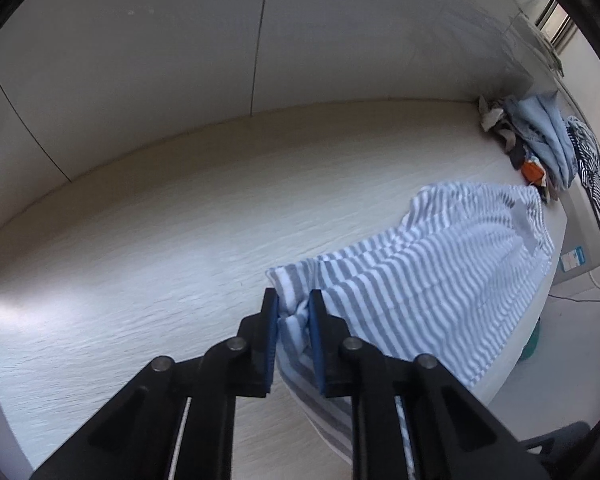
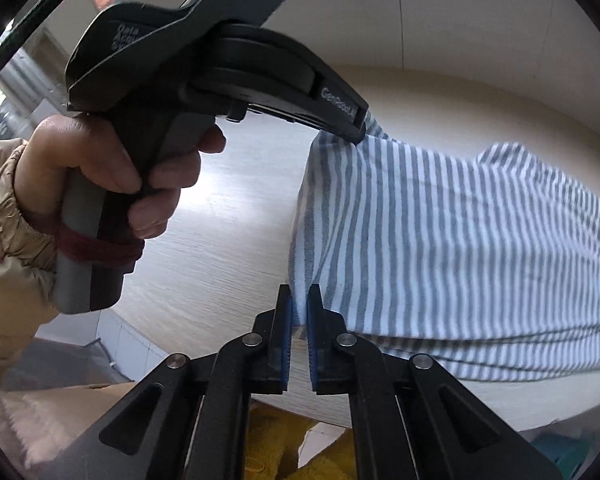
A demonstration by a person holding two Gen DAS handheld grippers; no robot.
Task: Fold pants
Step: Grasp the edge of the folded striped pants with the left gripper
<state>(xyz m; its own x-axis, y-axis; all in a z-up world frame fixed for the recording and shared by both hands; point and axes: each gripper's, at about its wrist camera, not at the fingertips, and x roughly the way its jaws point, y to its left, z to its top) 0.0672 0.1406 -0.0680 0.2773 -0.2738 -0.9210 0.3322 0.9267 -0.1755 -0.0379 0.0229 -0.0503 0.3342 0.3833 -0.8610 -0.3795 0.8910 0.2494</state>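
Note:
The grey-and-white striped pants [image 1: 440,272] lie on a pale wood-grain table [image 1: 140,260], lifted at the near end. My left gripper [image 1: 294,308] is shut on a bunched corner of the fabric, which fills the gap between its blue pads. In the right wrist view the pants [image 2: 460,240] spread to the right across the table [image 2: 220,220]. My right gripper [image 2: 299,308] is shut on their near left corner at a hem edge. A hand [image 2: 112,172] holds the left tool's handle [image 2: 84,248], and its nose meets the pants' far corner.
A pile of clothes [image 1: 540,148] lies at the table's far right end, beside a dark striped garment [image 1: 592,168] draped over a grey appliance. White wall panels back the table. A yellow cloth [image 2: 280,448] sits below the near table edge.

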